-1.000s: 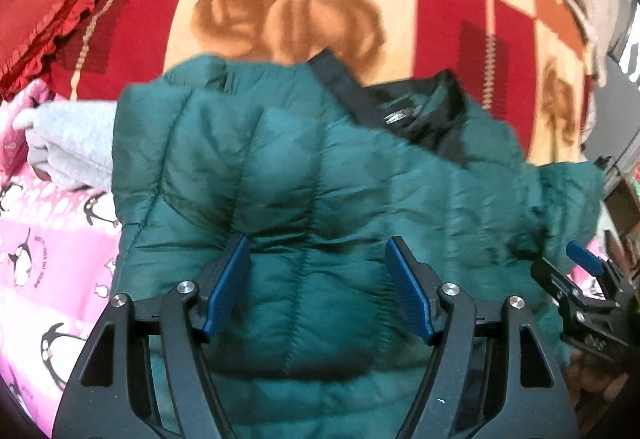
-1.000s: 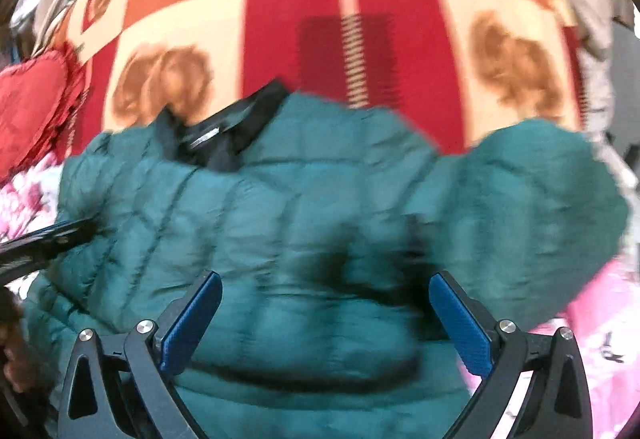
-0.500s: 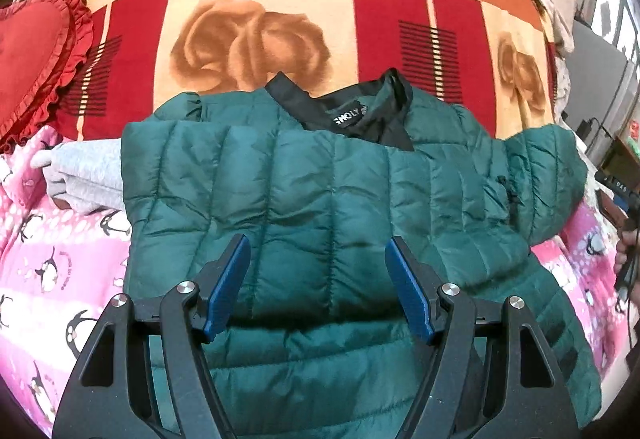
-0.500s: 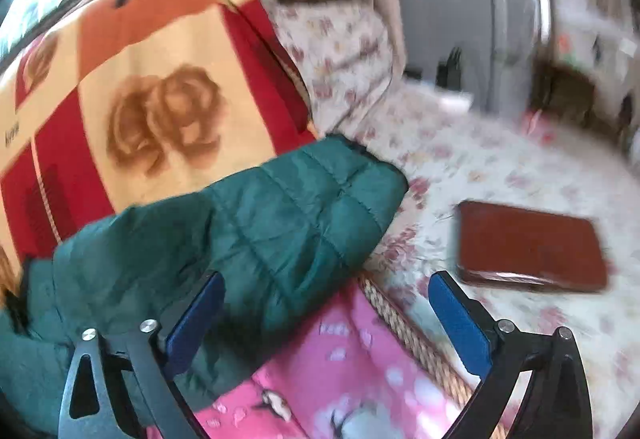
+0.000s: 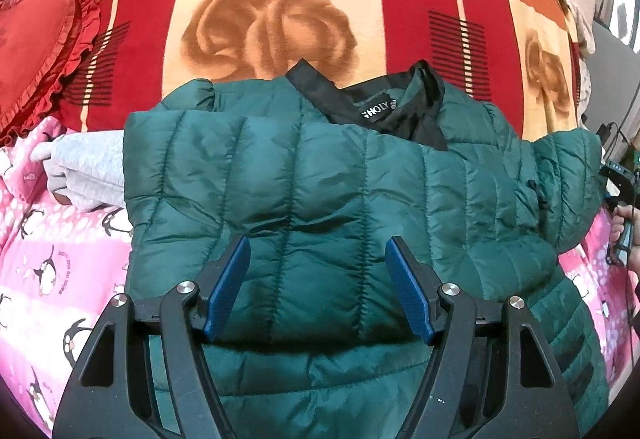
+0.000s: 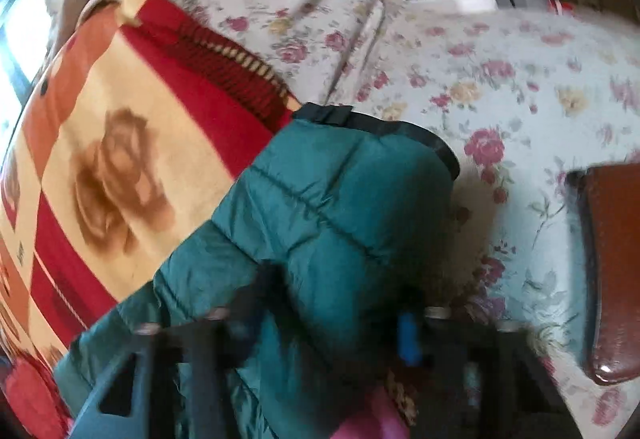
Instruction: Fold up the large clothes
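A dark green quilted puffer jacket (image 5: 320,191) lies on the bed, black collar (image 5: 384,107) at the far side, its left sleeve folded across the body. My left gripper (image 5: 318,295) is open and empty just above the jacket's middle. The right sleeve (image 6: 332,207), with a black cuff (image 6: 400,131), sticks out to the right. My right gripper (image 6: 328,327) is blurred, its fingers on either side of that sleeve and closer together than before; a firm grip cannot be told. It shows faintly at the right edge of the left wrist view (image 5: 620,183).
A red, orange and cream rose blanket (image 5: 272,23) lies beyond the jacket. A red heart cushion (image 5: 36,47) and grey garment (image 5: 88,171) are at left on a pink penguin sheet (image 5: 52,263). A brown leather case (image 6: 612,271) lies on the floral sheet (image 6: 500,79).
My right gripper swung off the jacket body to the right sleeve and its fingers have narrowed around it. My left gripper drew back a little and stayed open.
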